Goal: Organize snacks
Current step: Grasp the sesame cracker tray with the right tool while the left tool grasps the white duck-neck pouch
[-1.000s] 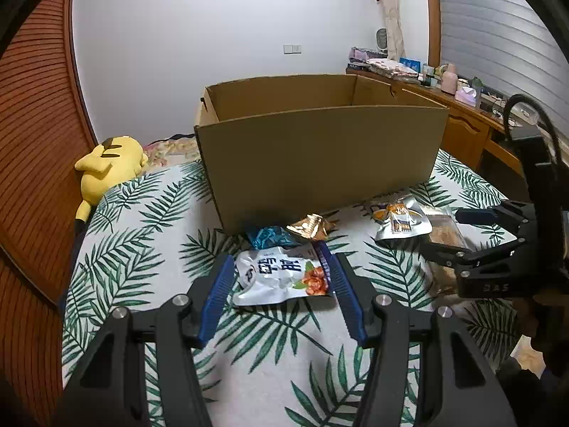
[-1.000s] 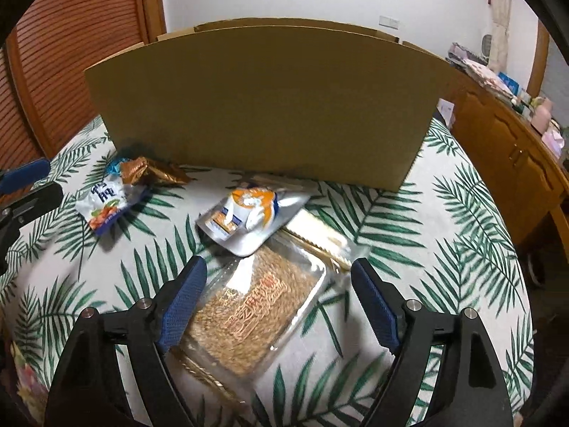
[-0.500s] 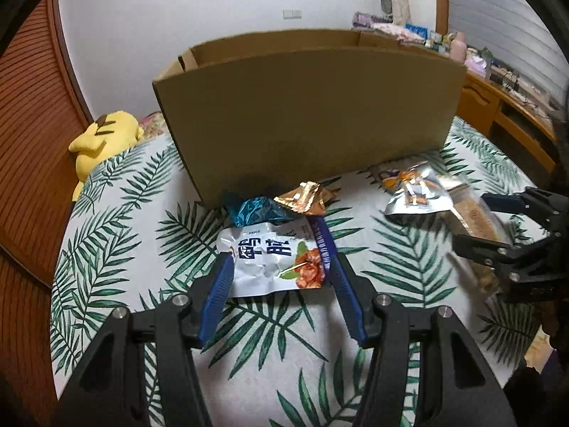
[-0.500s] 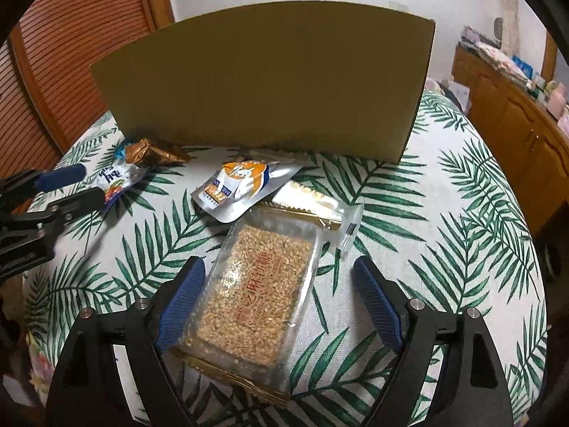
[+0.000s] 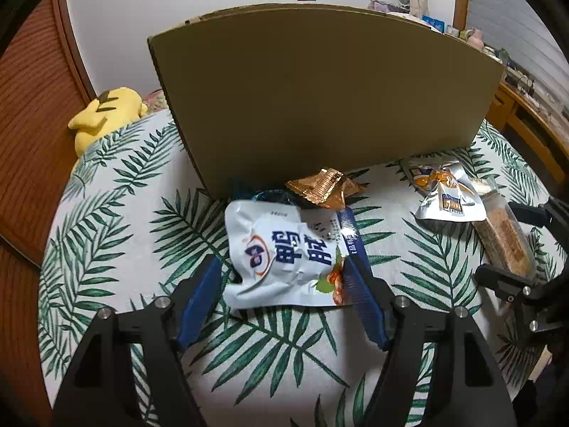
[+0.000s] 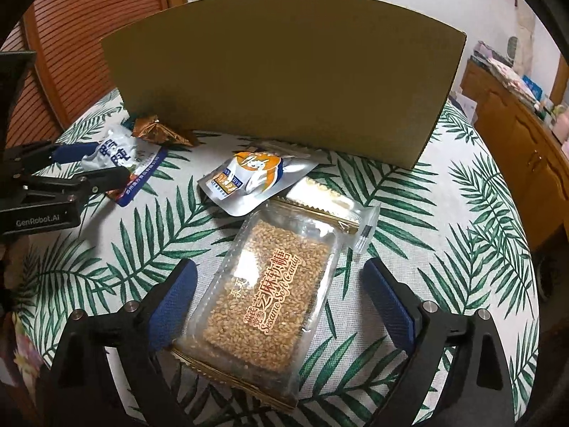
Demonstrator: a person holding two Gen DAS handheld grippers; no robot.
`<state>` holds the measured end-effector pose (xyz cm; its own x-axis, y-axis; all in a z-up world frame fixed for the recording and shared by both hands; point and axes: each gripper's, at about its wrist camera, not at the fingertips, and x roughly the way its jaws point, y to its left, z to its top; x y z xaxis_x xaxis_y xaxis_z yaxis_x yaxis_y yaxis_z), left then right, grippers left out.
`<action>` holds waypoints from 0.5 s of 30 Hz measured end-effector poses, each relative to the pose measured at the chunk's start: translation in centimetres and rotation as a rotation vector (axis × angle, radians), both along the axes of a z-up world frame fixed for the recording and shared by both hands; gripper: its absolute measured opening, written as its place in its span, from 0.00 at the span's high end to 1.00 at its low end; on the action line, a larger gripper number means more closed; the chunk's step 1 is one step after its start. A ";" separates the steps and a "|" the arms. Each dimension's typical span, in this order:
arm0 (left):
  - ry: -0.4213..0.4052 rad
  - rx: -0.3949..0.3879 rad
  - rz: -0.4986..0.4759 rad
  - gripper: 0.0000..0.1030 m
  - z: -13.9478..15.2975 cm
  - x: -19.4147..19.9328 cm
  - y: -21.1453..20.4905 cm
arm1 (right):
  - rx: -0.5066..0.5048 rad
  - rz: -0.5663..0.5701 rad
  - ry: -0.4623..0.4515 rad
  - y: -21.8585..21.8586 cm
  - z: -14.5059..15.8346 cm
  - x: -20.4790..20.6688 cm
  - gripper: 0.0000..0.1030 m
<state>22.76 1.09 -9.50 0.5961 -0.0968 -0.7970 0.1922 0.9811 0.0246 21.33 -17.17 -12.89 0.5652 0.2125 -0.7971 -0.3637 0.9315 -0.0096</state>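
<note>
Snacks are seen scattered on the leaf-print tabletop (image 5: 106, 220) before a tall cardboard box (image 5: 320, 96), whose inside cannot be seen from either view.

In the left wrist view, a white snack pouch (image 5: 281, 256) lies between the jaws of the left gripper (image 5: 281, 284), which are opening; the right-hand pad is at the pouch's edge, the left-hand pad stands clear. A copper wrapper (image 5: 323, 188) lies at 12 o'clock of the pouch, a silver pouch (image 5: 448, 195) at 2 o'clock, and a yellow plush toy (image 5: 106, 114) at 10 o'clock.

In the right wrist view, a clear sesame candy pack (image 6: 270, 295) lies between the wide, opening jaws of the right gripper (image 6: 281, 302), neither pad pressing on it. The silver pouch is seen at 11 o'clock of it.
</note>
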 end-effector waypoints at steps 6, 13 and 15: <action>0.002 -0.053 0.022 0.22 -0.5 0.6 0.8 | 0.001 -0.001 -0.003 0.0 0.0 -0.1 0.06; -0.004 -0.079 0.019 0.22 -0.5 0.4 1.0 | 0.002 -0.001 -0.003 0.0 0.0 -0.1 0.06; -0.003 -0.079 0.018 0.22 -0.5 0.5 1.0 | 0.001 -0.001 -0.003 0.0 0.0 -0.1 0.06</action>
